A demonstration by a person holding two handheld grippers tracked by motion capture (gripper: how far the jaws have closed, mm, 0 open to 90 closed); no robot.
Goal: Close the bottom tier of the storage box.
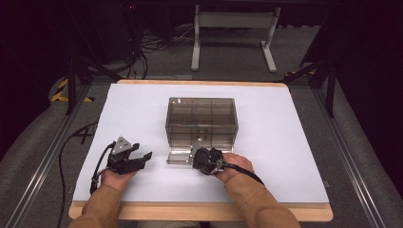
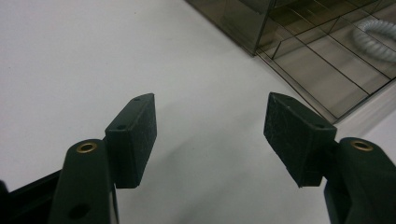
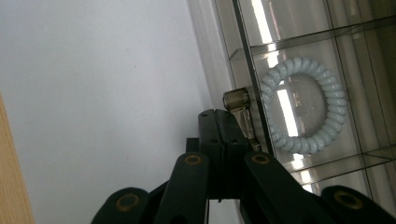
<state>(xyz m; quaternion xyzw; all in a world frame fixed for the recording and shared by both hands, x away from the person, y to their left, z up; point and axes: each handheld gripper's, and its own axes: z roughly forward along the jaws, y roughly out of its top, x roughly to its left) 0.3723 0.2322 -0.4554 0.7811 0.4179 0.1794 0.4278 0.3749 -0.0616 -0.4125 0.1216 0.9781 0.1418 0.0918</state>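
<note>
- While both hands sit parked at the near edge of the white table (image 1: pixel 285 123), here's the count: one smoky clear drawer box (image 1: pixel 201 119), one pale coiled hair tie (image 3: pixel 304 103) inside a drawer compartment, two grippers.
- Left gripper (image 2: pixel 210 126): jaws spread wide, nothing between them, hovering over bare table just left of the box.
- Right gripper (image 3: pixel 223 122): jaws clenched together at the small drawer knob (image 3: pixel 236 99); can't tell if they actually pinch it.
- Loads of open table on both sides of the box.
- No readable labels or writing anywhere.
</note>
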